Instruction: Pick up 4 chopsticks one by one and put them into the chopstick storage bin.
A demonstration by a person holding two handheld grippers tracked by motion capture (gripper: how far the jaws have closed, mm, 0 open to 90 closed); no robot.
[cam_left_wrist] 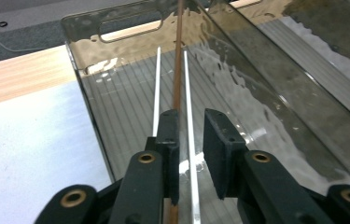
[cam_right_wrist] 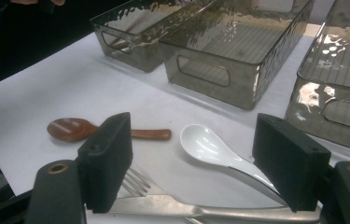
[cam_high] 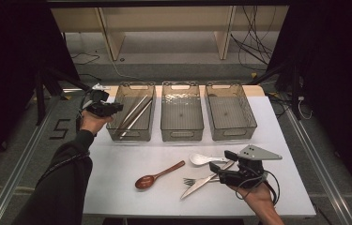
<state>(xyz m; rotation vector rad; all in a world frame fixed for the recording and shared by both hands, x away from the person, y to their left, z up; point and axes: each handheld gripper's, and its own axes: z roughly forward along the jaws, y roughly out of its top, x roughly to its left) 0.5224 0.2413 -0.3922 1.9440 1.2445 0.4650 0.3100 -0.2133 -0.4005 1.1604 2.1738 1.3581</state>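
The white-covered table (cam_high: pixel 117 187) is lying under both tongs. Three smoky clear bins are standing in a row across it. The left bin (cam_high: pixel 112 126) is sitting directly under the left tongs (cam_high: pixel 119 108), the middle bin (cam_high: pixel 181 133) is standing just beyond their tips to the side, and the right bin (cam_high: pixel 232 133) is sitting well ahead of the right tongs (cam_high: pixel 220 161).

The left tongs are hanging over the near end of the left bin (cam_left_wrist: pixel 256 116). In the left gripper view (cam_left_wrist: pixel 191 116) their jaws are standing a little apart, pressing on nothing. A brown chopstick (cam_left_wrist: pixel 177 70) is running along the inner face of one jaw. One silver chopstick (cam_left_wrist: pixel 185 79) is passing through the gap and another (cam_left_wrist: pixel 157 84) is lying just outside it, all inside the bin.

The right tongs (cam_right_wrist: pixel 193 135) are gaping wide and holding nothing. A table knife (cam_right_wrist: pixel 200 210) is lying just below their jaws, a white spoon (cam_right_wrist: pixel 205 144) is resting between them, a fork (cam_right_wrist: pixel 137 182) is poking out by one jaw, and a wooden spoon (cam_right_wrist: pixel 70 128) is lying beyond that jaw.
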